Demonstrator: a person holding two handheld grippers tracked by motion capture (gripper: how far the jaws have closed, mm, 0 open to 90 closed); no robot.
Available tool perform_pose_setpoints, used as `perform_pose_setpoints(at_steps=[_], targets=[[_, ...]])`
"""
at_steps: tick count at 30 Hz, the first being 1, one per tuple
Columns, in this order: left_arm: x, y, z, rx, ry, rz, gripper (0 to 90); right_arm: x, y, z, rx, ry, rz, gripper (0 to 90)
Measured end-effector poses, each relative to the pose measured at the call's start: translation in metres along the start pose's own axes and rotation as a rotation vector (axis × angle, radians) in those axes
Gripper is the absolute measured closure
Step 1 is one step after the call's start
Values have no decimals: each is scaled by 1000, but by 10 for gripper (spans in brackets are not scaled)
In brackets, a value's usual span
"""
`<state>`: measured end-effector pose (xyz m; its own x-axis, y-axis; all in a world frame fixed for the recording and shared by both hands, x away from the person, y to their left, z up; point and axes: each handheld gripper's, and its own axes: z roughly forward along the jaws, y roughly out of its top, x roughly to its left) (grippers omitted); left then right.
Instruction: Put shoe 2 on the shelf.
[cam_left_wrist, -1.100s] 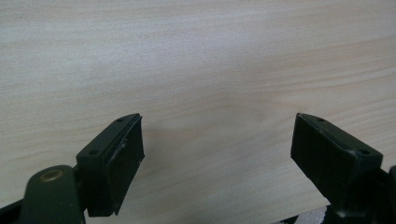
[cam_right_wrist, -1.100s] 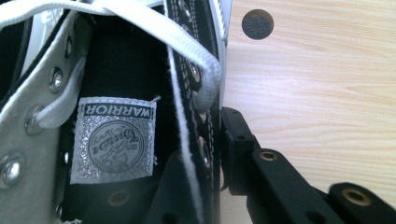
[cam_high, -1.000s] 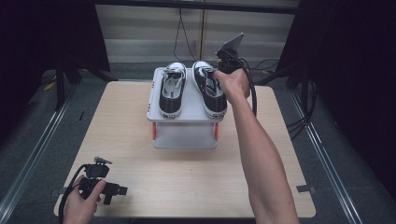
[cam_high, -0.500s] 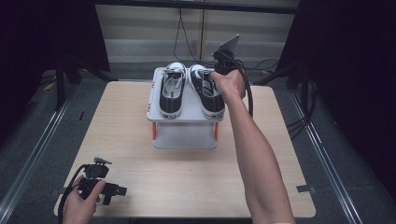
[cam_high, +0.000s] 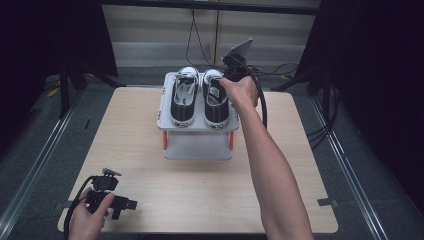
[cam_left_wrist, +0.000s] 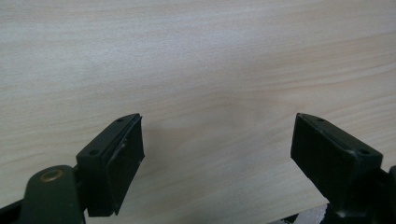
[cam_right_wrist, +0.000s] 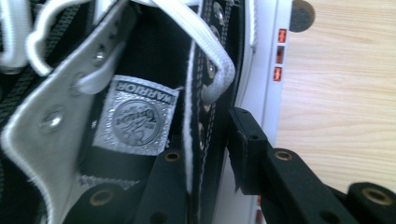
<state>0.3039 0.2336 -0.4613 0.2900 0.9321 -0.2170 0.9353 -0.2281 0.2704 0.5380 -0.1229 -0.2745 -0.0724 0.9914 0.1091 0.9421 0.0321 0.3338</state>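
Gripping the right shoe by its side wall, the right gripper pinches canvas — next, lift it off the rack; the left gripper rests spread open.

Right shoe cut off, blurred

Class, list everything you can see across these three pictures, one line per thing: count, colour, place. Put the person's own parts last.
Shoes: two, black canvas with white laces and toe caps, side by side on the stand's top.
Stand: one, white with orange posts, far middle of the table.
Table: one, light wood, centre.
Left gripper: one, black, jaws wide apart over bare table, near left corner.
Right gripper: one, black, one jaw inside the right-hand shoe, the other outside its side wall.
Forearms: two, entering from below.
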Motion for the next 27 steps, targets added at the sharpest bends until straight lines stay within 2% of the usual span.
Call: perform_pose_setpoints(at_steps=[3,7,10,12,13,18,21,27], targets=[[-1,1,1,6,-1,5,170,1,-2,-2,-8,27,-5,767],[-2,1,1,3,2,6,170,8,-5,-1,-3,16,-35,730],[-2,1,1,6,0,8,170,9,-6,-4,-13,35,-33,744],[-2,1,1,5,2,5,170,9,-6,-9,-43,83,-21,770],[-2,1,1,6,3,4,170,10,-6,-13,-54,79,-33,772],[-1,1,0,2,0,5,170,14,-7,-14,-39,69,-62,721],[0,0,0,-6,1,-2,170,13,-9,-13,-41,72,-64,668],[2,-1,-1,-20,2,-11,170,11,-14,-17,-56,93,-92,642]])
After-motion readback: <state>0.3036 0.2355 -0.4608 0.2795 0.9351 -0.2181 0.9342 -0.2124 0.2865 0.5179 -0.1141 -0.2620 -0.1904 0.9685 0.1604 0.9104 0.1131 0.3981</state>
